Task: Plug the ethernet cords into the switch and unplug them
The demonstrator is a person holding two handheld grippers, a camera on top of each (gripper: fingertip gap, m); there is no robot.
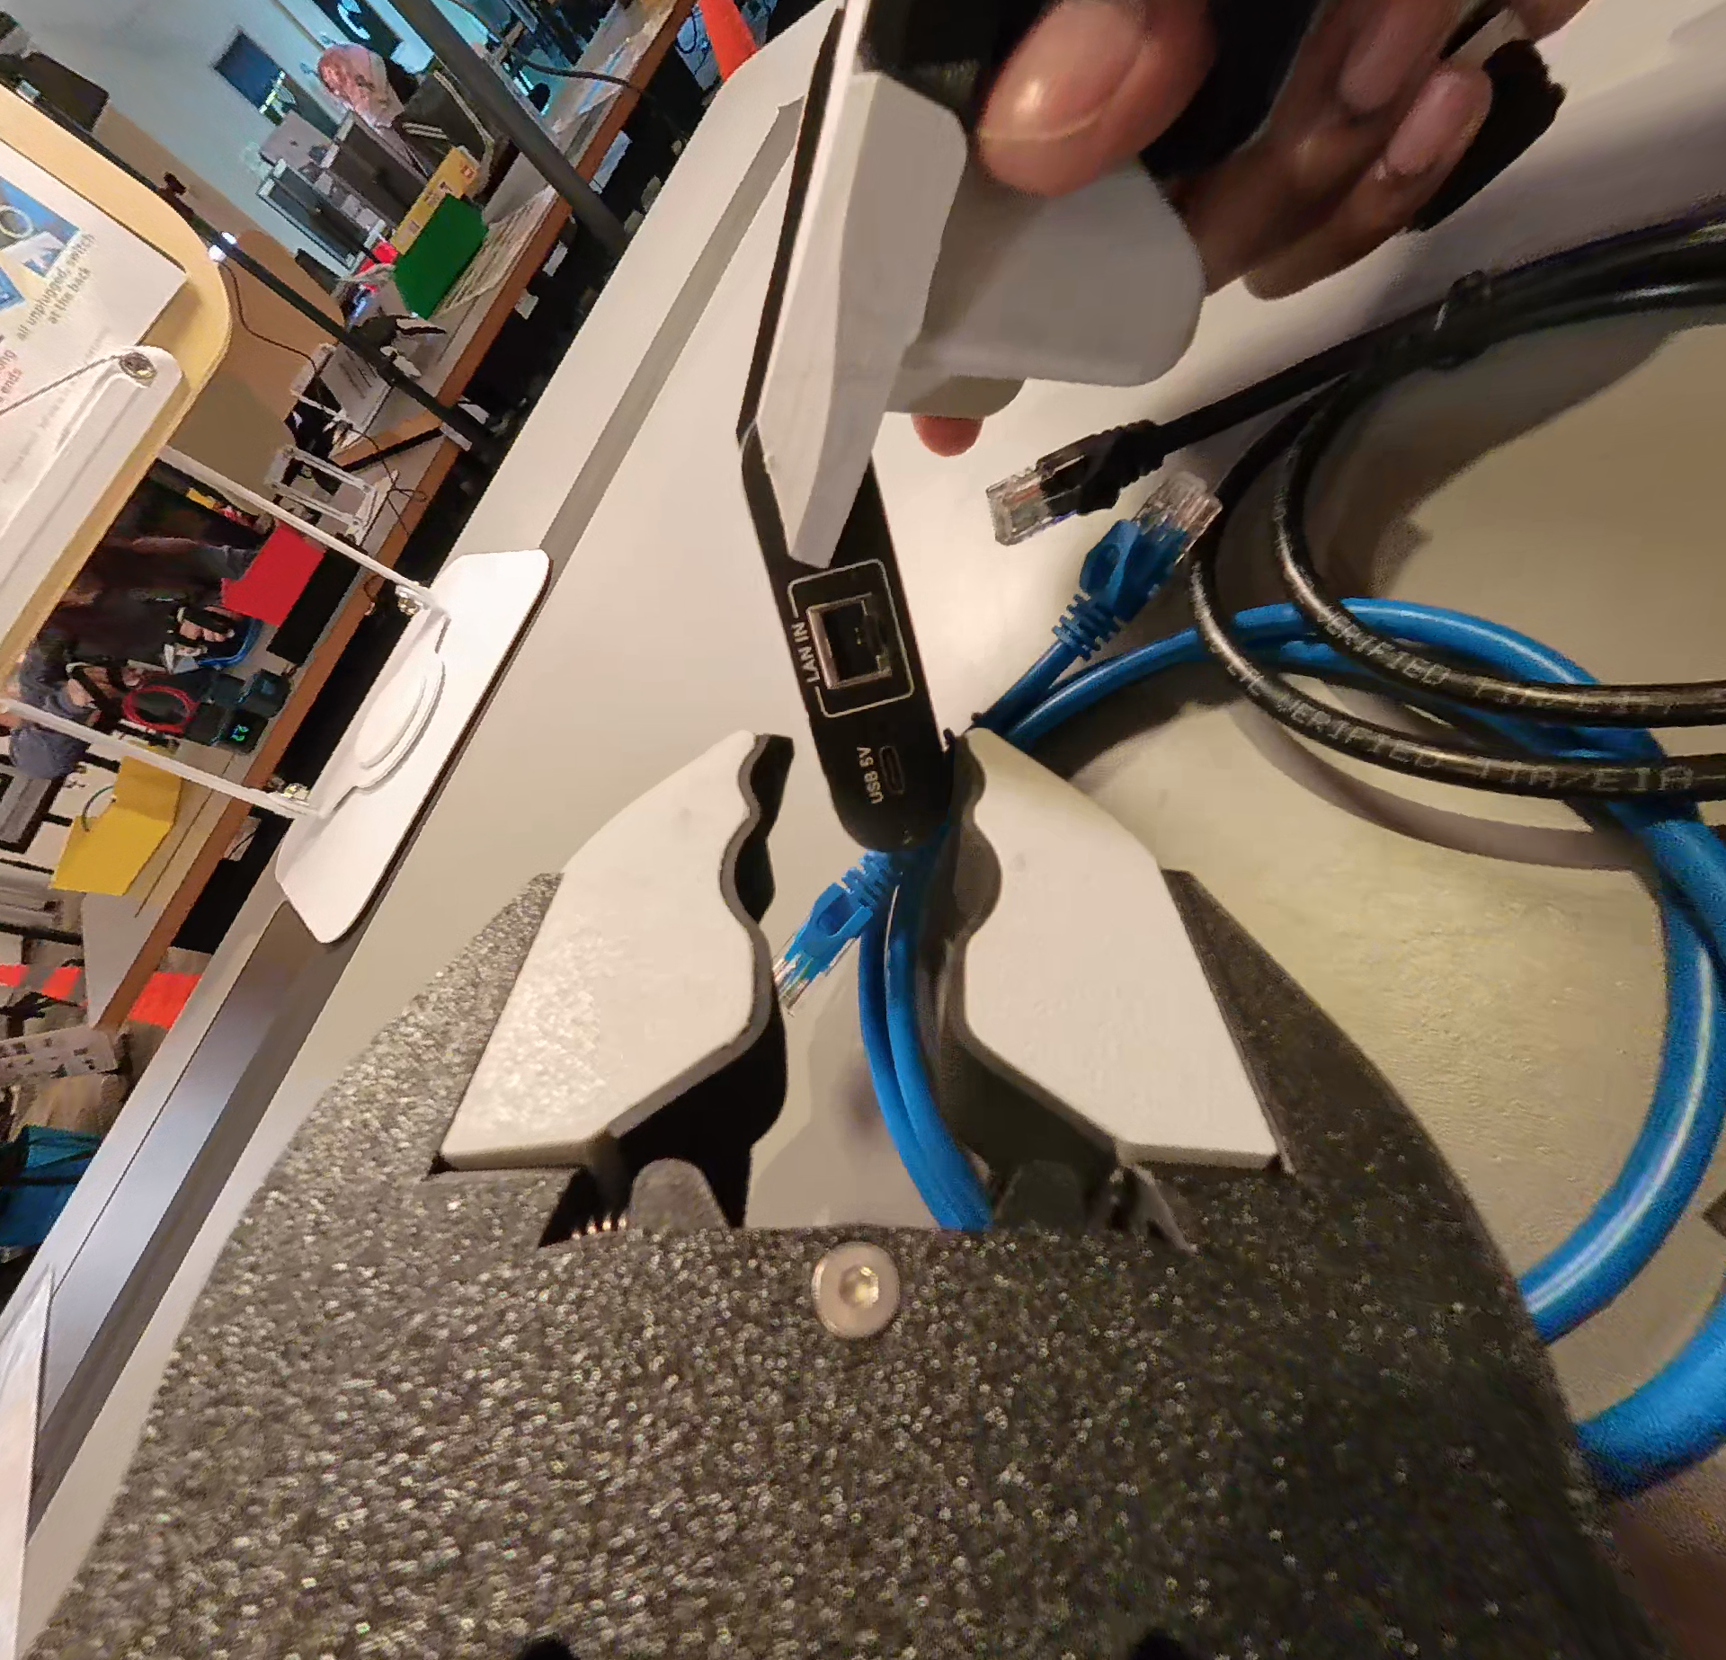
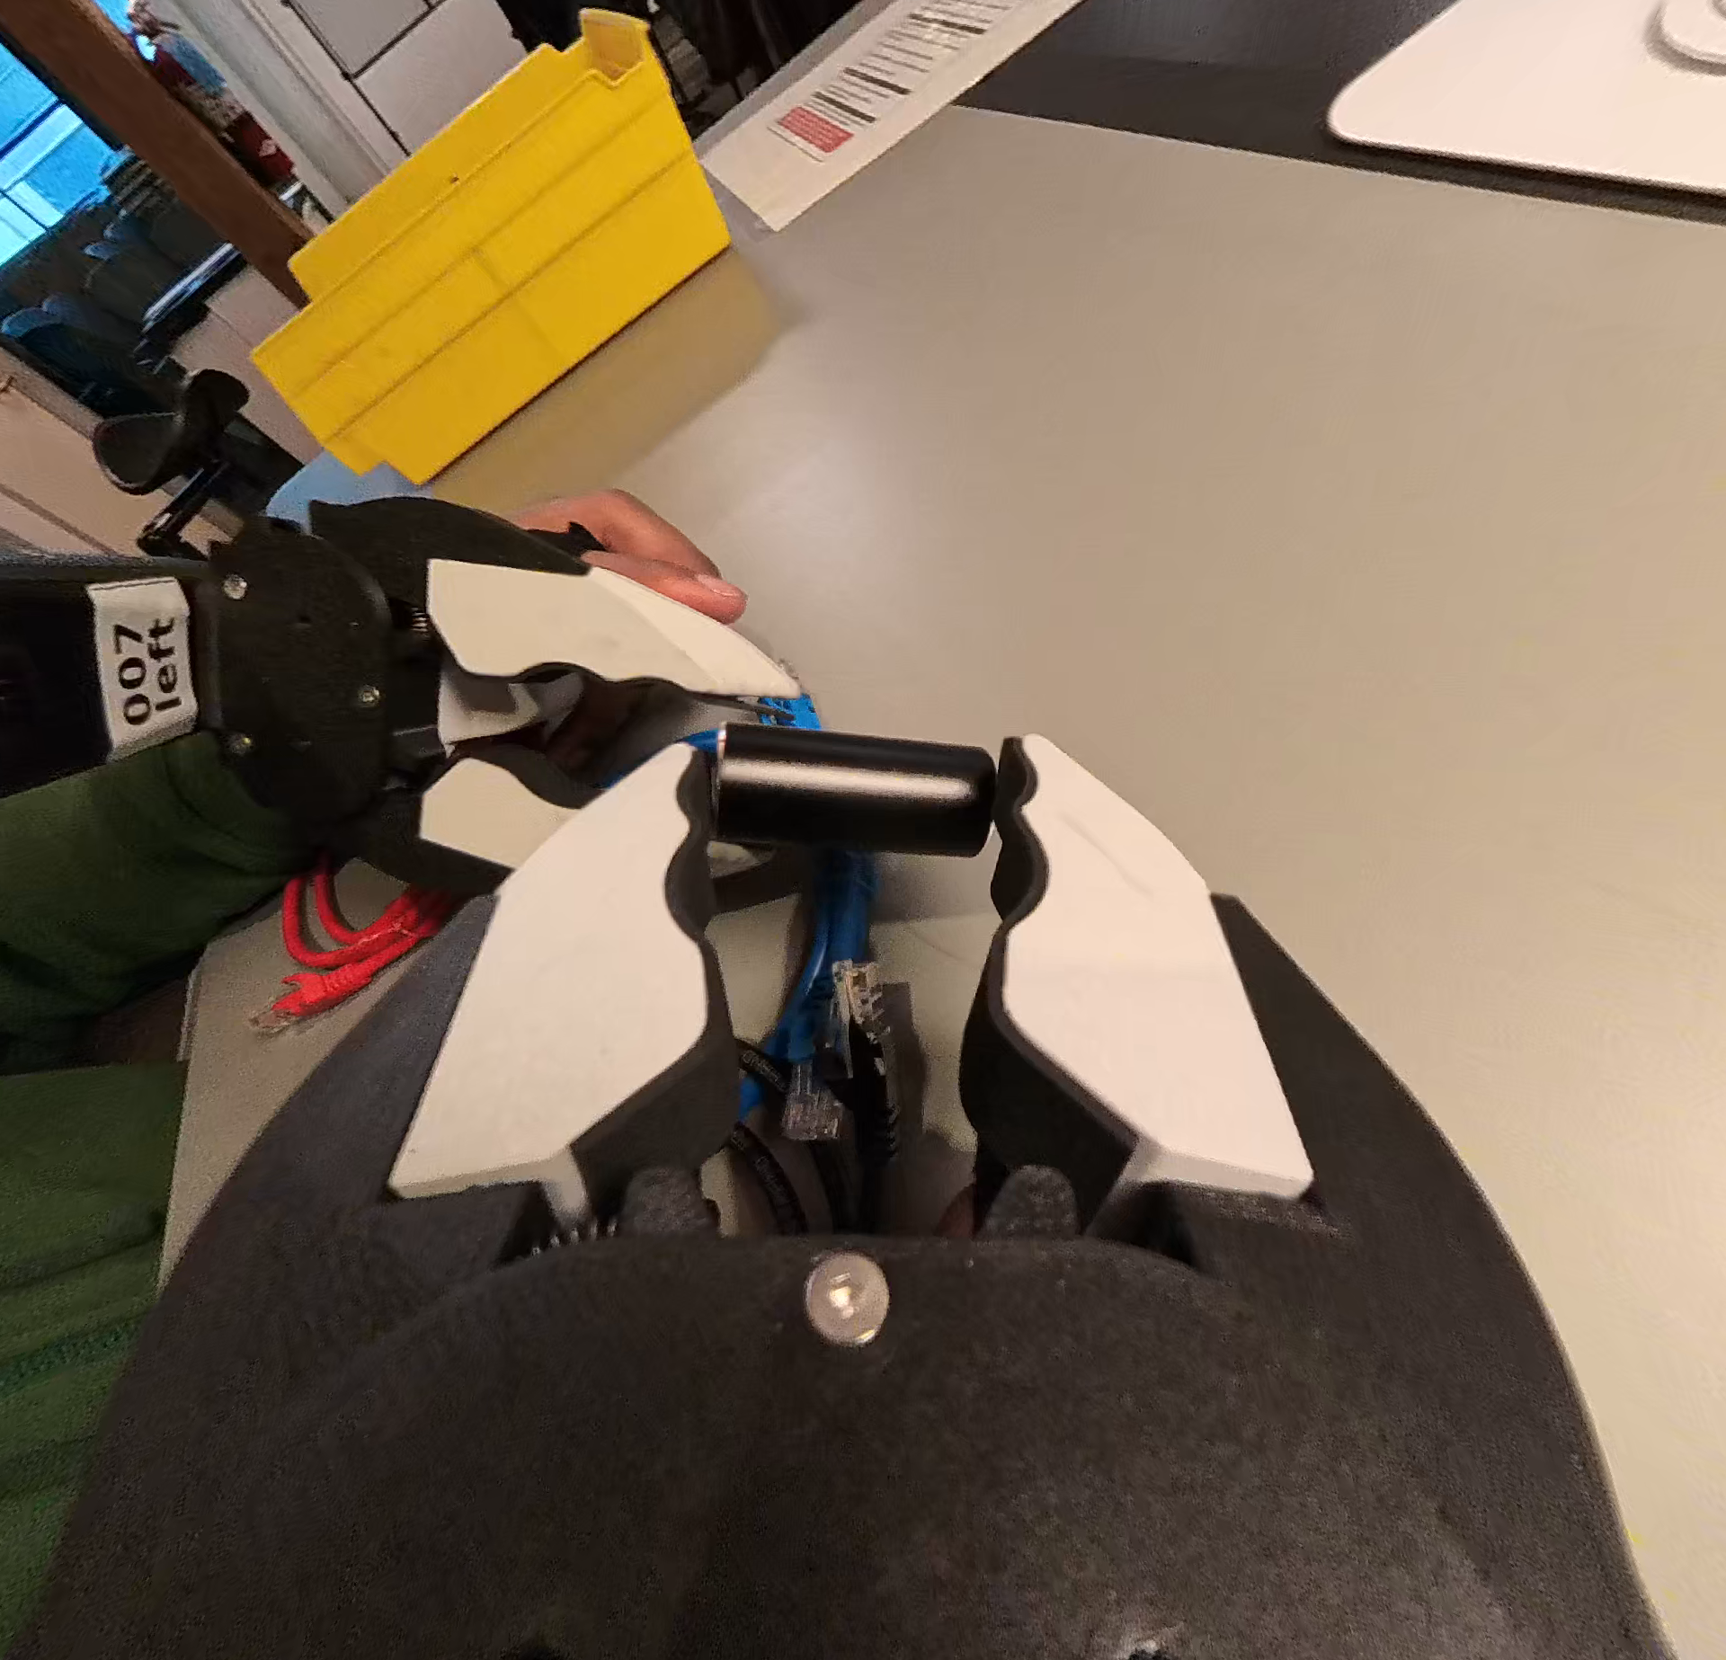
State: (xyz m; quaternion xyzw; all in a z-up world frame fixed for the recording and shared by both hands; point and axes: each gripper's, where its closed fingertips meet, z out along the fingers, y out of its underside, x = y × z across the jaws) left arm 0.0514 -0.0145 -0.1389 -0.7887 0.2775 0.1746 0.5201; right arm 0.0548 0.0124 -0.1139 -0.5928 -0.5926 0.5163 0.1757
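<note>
Between the right claw (image 2: 855, 798) tips sits the black switch (image 2: 852, 801), pinched end to end and lifted over the desk (image 2: 1214, 495). The left claw (image 1: 869, 779) gapes wide around nothing, a blue plug (image 1: 822, 924) lying loose between its fingers. I judge it best to pinch that plug behind its clip and line it up squarely with the open port (image 1: 855, 646). Count: one switch, one blue cord (image 1: 1588, 1102), one black cord (image 1: 1401, 672), one red cord (image 2: 346, 943), one yellow bin (image 2: 495, 243).
</note>
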